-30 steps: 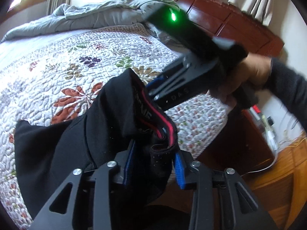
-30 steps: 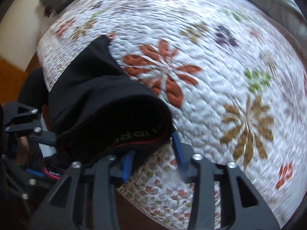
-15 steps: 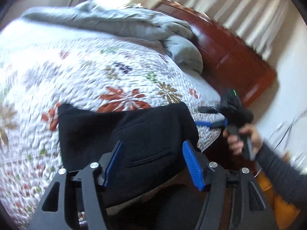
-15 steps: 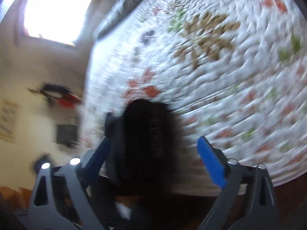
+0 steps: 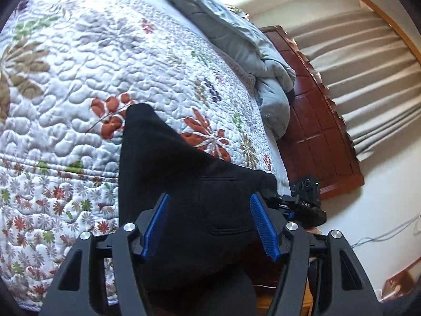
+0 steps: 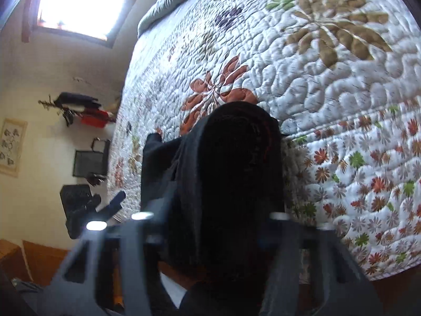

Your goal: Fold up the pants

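Note:
Black pants [image 5: 168,173] lie over the near edge of the floral quilted bed [image 5: 79,60], one leg reaching up onto the quilt, a back pocket showing. My left gripper [image 5: 209,223] is open, its blue pads [image 5: 155,223] wide apart over the pants. In the right wrist view the pants [image 6: 226,184] fill the space between the fingers of my right gripper [image 6: 213,226]. Its jaws stand wide and the cloth hides the pads. The right gripper also shows in the left wrist view [image 5: 305,200] at the waistband's right end.
A grey duvet [image 5: 236,39] is bunched at the head of the bed by the dark wooden headboard [image 5: 318,131]. Curtains [image 5: 368,60] hang behind it. Wooden floor [image 6: 34,263] lies below the bed edge. A window [image 6: 79,2] and wall hooks with bags [image 6: 86,137] are at the far side.
Both grippers opened and let go of the waistband they held bunched a second ago. The pants now lie spread along the bed edge, and both grippers have pulled back and turned.

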The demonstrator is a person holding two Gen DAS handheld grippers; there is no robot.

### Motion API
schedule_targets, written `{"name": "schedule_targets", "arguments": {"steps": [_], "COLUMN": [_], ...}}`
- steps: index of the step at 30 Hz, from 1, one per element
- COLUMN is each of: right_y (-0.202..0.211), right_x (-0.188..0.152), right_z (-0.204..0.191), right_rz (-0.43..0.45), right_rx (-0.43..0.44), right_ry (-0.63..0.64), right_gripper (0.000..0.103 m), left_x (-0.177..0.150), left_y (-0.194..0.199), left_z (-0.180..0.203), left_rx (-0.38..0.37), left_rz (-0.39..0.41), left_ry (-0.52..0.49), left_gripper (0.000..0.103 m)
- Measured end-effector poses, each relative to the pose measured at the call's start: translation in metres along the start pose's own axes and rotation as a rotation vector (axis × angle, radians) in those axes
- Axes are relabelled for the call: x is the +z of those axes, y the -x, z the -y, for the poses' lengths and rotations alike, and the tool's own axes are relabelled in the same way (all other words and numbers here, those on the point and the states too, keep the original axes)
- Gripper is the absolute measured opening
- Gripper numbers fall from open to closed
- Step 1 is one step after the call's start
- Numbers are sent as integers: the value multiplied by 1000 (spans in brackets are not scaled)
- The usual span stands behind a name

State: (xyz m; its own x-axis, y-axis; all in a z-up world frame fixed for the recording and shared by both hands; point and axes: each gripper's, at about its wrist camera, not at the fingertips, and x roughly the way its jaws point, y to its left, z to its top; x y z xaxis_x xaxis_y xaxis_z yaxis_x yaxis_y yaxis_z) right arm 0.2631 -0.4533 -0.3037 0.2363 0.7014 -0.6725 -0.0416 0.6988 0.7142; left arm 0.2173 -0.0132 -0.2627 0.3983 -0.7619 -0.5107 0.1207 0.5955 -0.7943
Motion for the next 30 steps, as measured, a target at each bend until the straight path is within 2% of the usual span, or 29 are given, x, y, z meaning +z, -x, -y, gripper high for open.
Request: {"name": "schedule_targets", "arguments": {"steps": [1, 3, 5, 6, 8, 10, 11, 12, 14, 16, 18, 21, 23, 24, 25, 27, 28, 30], "right_y": [1, 10, 22, 26, 24, 5, 0, -1, 7, 21, 32, 39, 38, 37, 36, 38, 41, 43], "right_x": [3, 8, 6, 5, 6, 6, 5, 0, -2, -7, -17, -38, -52, -54, -57, -62, -64, -70], "right_z": [-8, -39, -69, -69, -53, 2, 17, 28, 26, 23, 32, 45, 46, 44, 43, 39, 36, 35], "right_rz": [5, 42, 100, 121, 131, 79, 69, 74, 87, 123, 134, 119, 106, 105, 98, 86, 91, 90], "right_rx": [-15, -57, -31, -16, -21, -105, -104, -58, -7, -10, 14, 58, 72, 68, 58, 31, 32, 23], "right_ry": [25, 154, 275, 294, 262, 75, 31, -5, -19, -16, -68, -127, -136, -134, -130, -114, -100, -99], "right_gripper": [22, 19, 18, 18, 18, 19, 21, 25, 40, 68, 72, 75, 77, 73, 56, 30, 24, 21], "left_x": [1, 3, 5, 6, 9, 13, 16, 20, 28, 38, 46, 55, 58, 59, 59, 59, 60, 60], "left_y": [-2, -1, 3, 6, 9, 9, 8, 5, 1, -7, -19, -43, -56, -63, -70, -77, -79, -80], "left_z": [-4, -11, -15, -15, -17, -21, -21, -18, -9, -5, -3, -9, -14, -18, -25, -39, -48, -63], "left_rx": [-1, 1, -5, -10, -9, -16, -22, -29, -46, -62, -74, -80, -51, -22, 6, 40, 53, 35], "left_rz": [3, 22, 52, 74, 111, 136, 135, 131, 122, 100, 70, -19, -55, -76, -98, -120, -124, -127], "left_ry": [14, 32, 34, 33, 38, 54, 55, 47, 19, 8, 9, 26, 17, 18, 33, 67, 99, 155], "left_gripper": [62, 62, 62, 62, 62, 62, 61, 61, 61, 61, 61, 61, 61, 60, 58, 33, 26, 11]}}
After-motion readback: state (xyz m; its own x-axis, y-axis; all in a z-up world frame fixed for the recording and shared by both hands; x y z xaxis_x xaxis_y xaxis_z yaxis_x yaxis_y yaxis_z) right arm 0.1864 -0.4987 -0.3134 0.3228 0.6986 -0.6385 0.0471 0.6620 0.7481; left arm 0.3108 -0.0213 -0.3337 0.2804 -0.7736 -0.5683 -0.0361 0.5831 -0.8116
